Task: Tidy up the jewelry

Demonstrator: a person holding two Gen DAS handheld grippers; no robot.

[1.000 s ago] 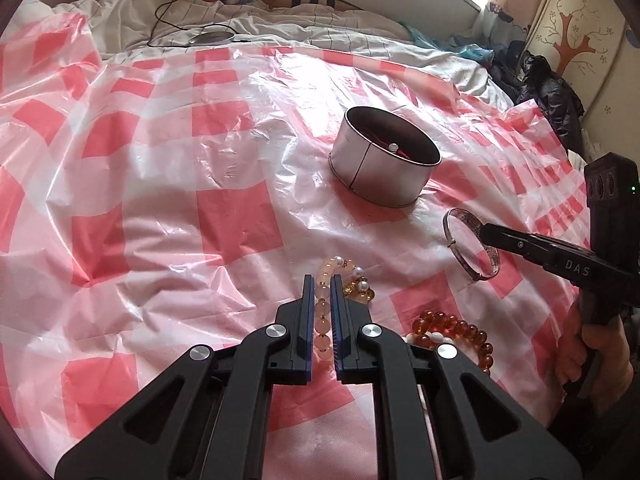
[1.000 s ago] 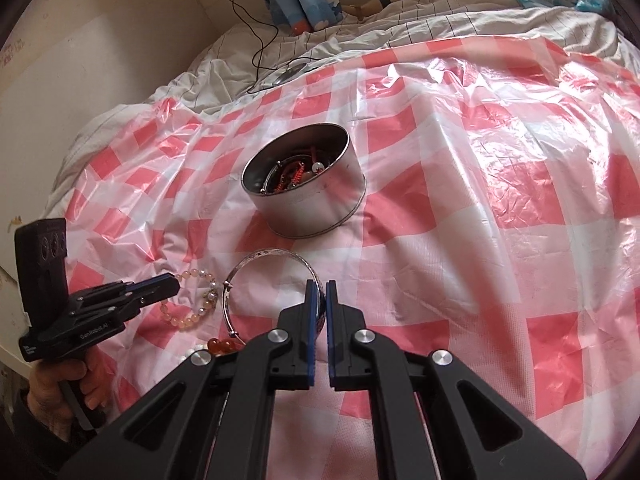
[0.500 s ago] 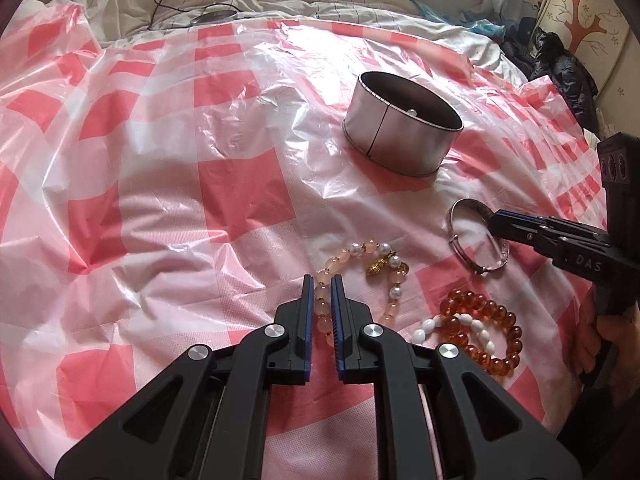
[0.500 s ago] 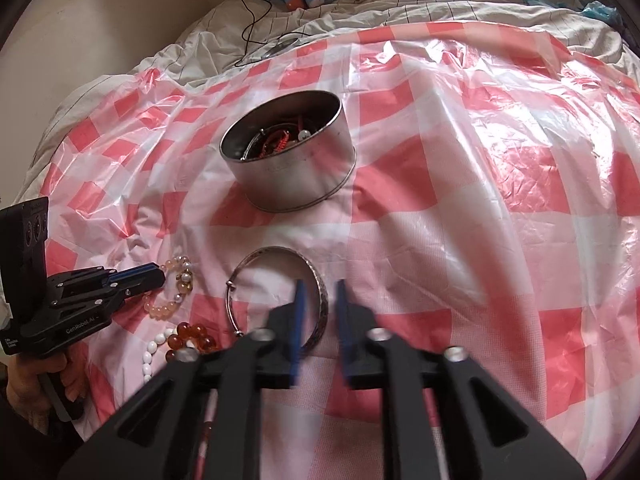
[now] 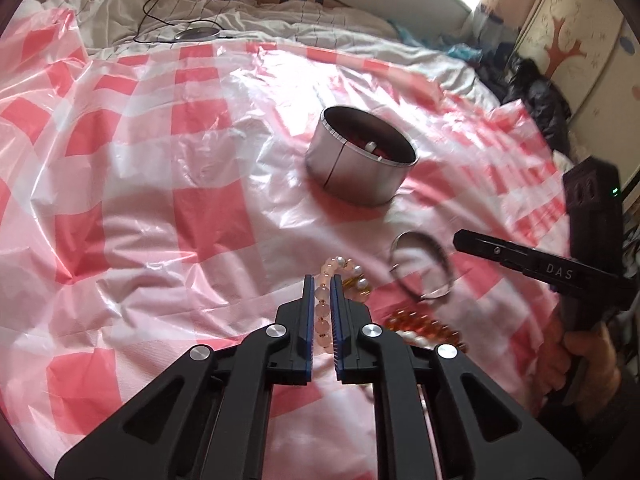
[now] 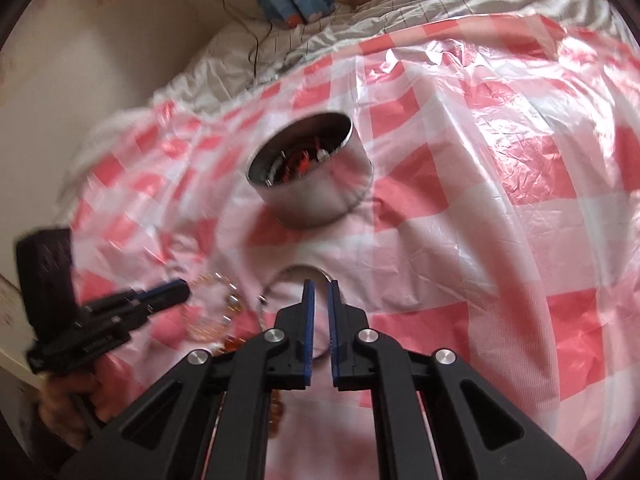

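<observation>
The pink and pearl bead bracelet [image 5: 340, 264] is a loop of pale, translucent rose beads with a few white pearls and a small gold charm. It lies on the red-and-white checked plastic sheet [image 5: 160, 200] in front of the tin. One run of its beads sits between the blue pads of the left gripper [image 5: 322, 280]. Those jaws have just been closing and now pinch that strand.

Just beside it on the right is the silver metal bangle [image 5: 443, 258], a thin, plain hoop with a small clasp, blurred in both views. Its far rim meets the tips of the right gripper [image 6: 320, 286]. These jaws have also just been closing and stand almost together, apparently nipping the rim, though the blur makes the contact hard to confirm.

Nearer the camera, below the bangle, lies the amber bead bracelet [image 5: 424, 324], with glossy orange-brown beads and a few white ones. The left gripper's body partly hides it.

Further back stands the round silver metal tin [image 5: 352, 176], upright and open. Red pieces and a white pearl show inside it.

A person's hand [image 5: 588, 356] grips the right tool's handle at the frame's right edge. Rumpled white bedding [image 5: 280, 28] lies past the far edge of the sheet.
</observation>
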